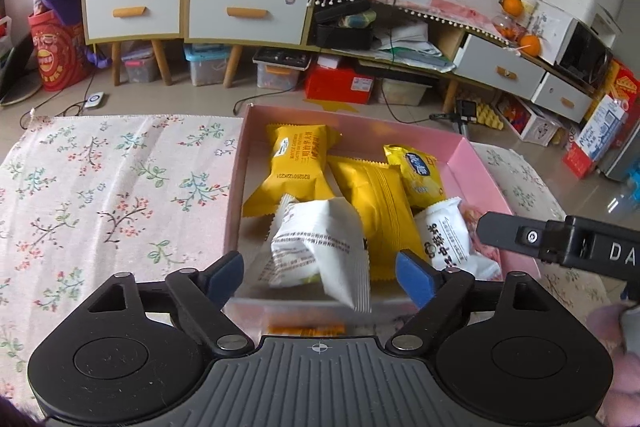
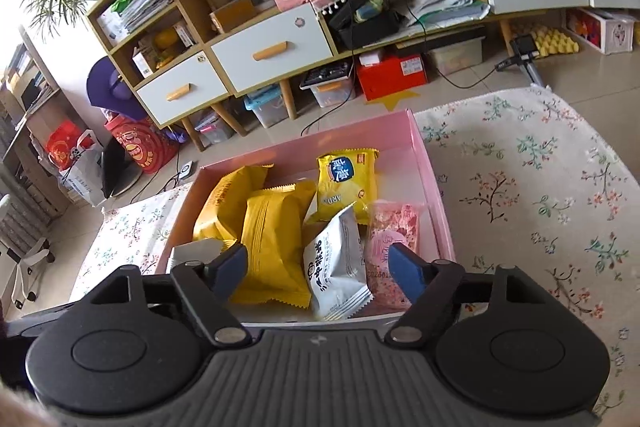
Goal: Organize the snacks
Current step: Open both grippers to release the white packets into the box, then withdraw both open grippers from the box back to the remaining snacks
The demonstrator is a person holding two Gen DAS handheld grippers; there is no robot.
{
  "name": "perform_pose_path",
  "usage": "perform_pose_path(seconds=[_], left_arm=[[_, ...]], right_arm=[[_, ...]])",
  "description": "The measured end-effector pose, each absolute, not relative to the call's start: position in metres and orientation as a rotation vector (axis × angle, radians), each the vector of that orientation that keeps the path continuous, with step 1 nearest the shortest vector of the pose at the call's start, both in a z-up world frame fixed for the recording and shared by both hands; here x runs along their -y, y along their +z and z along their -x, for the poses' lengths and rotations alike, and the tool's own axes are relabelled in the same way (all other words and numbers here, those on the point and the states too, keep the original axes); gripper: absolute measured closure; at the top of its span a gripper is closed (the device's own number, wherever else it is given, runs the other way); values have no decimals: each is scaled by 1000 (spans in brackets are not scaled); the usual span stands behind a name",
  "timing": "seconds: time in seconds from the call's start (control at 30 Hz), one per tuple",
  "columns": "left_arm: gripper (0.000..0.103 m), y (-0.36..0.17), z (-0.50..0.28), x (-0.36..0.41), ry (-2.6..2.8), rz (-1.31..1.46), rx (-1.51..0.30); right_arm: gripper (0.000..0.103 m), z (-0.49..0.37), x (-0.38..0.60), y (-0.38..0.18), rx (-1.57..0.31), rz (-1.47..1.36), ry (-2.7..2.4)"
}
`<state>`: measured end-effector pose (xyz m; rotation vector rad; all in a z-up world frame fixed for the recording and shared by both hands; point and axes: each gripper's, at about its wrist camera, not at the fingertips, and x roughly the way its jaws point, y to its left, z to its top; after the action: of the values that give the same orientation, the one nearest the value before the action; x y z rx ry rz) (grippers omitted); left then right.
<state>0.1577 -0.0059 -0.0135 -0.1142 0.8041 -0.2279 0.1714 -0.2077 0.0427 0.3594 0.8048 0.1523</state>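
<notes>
A pink box (image 1: 236, 187) sits on a flowered cloth and holds several snack packets. In the left wrist view two yellow packets (image 1: 294, 167) lie at the back. A white packet (image 1: 320, 251), blurred and tilted, hangs between the blue pads of my left gripper (image 1: 320, 267), which stand apart from it. My right gripper's finger (image 1: 516, 235) reaches in from the right. In the right wrist view my right gripper (image 2: 316, 259) is open over the near rim of the box (image 2: 434, 195). Below it lie a yellow packet (image 2: 272, 247), a white packet (image 2: 336, 267) and a pink packet (image 2: 394, 231), none gripped.
The flowered cloth (image 1: 100, 187) spreads to the left of the box and also to its right (image 2: 520, 187). Beyond the table edge is tiled floor, with a wooden drawer cabinet (image 1: 192, 7), storage boxes and cables.
</notes>
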Motion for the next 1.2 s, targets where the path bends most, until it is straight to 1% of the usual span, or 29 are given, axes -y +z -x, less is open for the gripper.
perform_pose_path(seconds=[0.37, 0.57, 0.83, 1.2], left_arm=[[7, -9, -122, -29, -231, 85, -819], [6, -20, -102, -52, -234, 65, -852], [6, -32, -86, -73, -233, 14, -855], [6, -55, -71, -86, -274, -62, -830]], right_arm=[[9, -150, 210, 54, -798, -266, 198], [4, -133, 209, 52, -790, -167, 242], [4, -113, 215, 42, -803, -67, 262], [3, -97, 231, 27, -795, -23, 224]])
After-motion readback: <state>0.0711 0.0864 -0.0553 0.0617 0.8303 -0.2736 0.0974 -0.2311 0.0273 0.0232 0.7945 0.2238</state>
